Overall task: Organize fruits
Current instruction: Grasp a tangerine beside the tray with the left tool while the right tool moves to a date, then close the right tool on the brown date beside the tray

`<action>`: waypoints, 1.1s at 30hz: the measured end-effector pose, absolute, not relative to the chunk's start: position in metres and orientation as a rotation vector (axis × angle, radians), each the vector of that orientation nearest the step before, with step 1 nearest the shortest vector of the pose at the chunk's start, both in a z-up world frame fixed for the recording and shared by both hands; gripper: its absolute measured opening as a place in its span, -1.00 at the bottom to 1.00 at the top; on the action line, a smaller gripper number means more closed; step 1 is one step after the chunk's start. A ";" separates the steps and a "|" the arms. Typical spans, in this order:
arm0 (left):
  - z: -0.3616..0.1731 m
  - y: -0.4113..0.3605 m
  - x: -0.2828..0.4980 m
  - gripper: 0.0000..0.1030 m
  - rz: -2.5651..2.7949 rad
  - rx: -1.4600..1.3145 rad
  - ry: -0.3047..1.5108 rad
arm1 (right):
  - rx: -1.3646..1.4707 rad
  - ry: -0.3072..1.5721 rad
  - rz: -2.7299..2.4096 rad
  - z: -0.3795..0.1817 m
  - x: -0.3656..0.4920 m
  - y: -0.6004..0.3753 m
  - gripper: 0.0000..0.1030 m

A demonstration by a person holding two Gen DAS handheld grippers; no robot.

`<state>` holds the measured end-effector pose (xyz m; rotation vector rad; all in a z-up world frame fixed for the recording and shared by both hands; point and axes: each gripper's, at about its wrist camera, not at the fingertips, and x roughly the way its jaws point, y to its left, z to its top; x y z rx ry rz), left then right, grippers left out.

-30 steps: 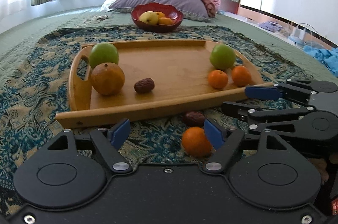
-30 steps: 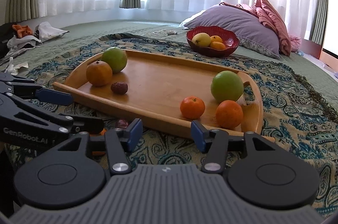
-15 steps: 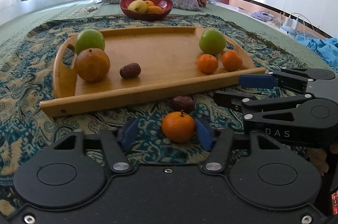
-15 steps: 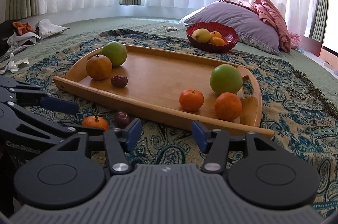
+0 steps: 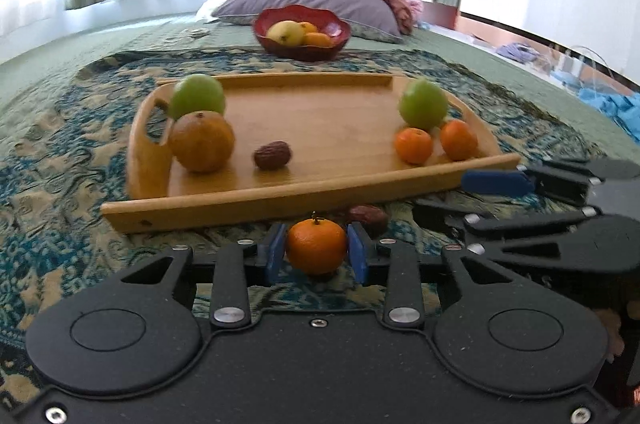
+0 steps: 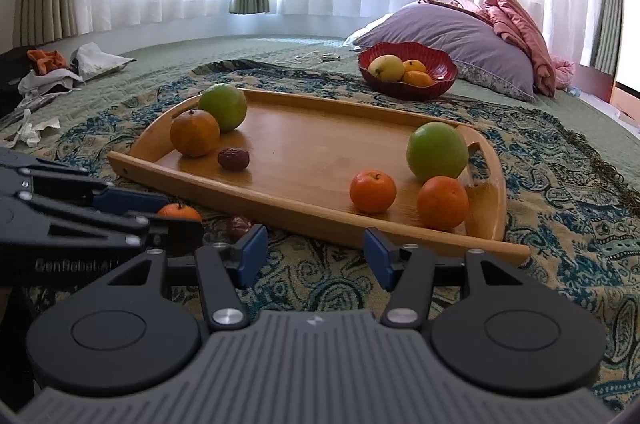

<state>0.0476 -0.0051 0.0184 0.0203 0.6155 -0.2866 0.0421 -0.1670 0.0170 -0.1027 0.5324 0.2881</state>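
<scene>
From the left wrist, the left gripper (image 5: 316, 252) has both blue pads pressed against the sides of a small stemmed mandarin (image 5: 316, 246), which sits on the patterned blanket (image 5: 60, 184) just short of the near rim of the wooden tray (image 5: 280, 198). A loose date (image 5: 366, 218) lies just beyond the right fingertip, between it and that rim. Past the rim, ahead and left of the fingers, stand a green apple (image 5: 197, 97), a large orange (image 5: 201, 141) and a second date (image 5: 272, 155); ahead and right, another apple (image 5: 423, 105) and two small oranges (image 5: 413, 145). The tray's middle is bare wood. A red bowl (image 5: 302, 31) of fruit sits far ahead. From the right wrist, the right gripper (image 6: 311, 256) hangs with its fingers spread wide and nothing between them, over blanket just short of the tray's near edge (image 6: 320, 220). The left gripper's fingers come in from the left, with the mandarin (image 6: 179, 213) showing at their tips, and the loose date (image 6: 239, 226) lies just beyond the right gripper's left fingertip.
</scene>
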 end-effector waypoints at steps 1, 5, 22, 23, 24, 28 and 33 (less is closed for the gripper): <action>0.019 -0.003 0.048 -0.38 -0.277 0.019 0.613 | -0.102 0.534 0.292 0.017 0.042 -0.166 0.36; 0.022 0.005 0.051 -0.38 -0.243 0.008 0.601 | -0.102 0.539 0.318 0.014 0.041 -0.158 0.35; 0.025 0.012 0.057 -0.38 -0.199 0.000 0.590 | -0.107 0.515 0.277 0.009 0.047 -0.119 0.12; 0.024 0.012 0.058 -0.38 -0.197 -0.001 0.589 | -0.106 0.515 0.271 0.009 0.047 -0.118 0.12; 0.025 0.013 0.058 -0.38 -0.195 -0.001 0.589 | -0.106 0.519 0.268 0.008 0.047 -0.116 0.12; 0.025 0.014 0.060 -0.38 -0.184 -0.004 0.587 | -0.094 0.541 0.263 0.007 0.050 -0.113 0.05; 0.024 0.015 0.062 -0.38 -0.176 -0.014 0.588 | -0.050 0.552 0.246 0.006 0.052 -0.112 -0.06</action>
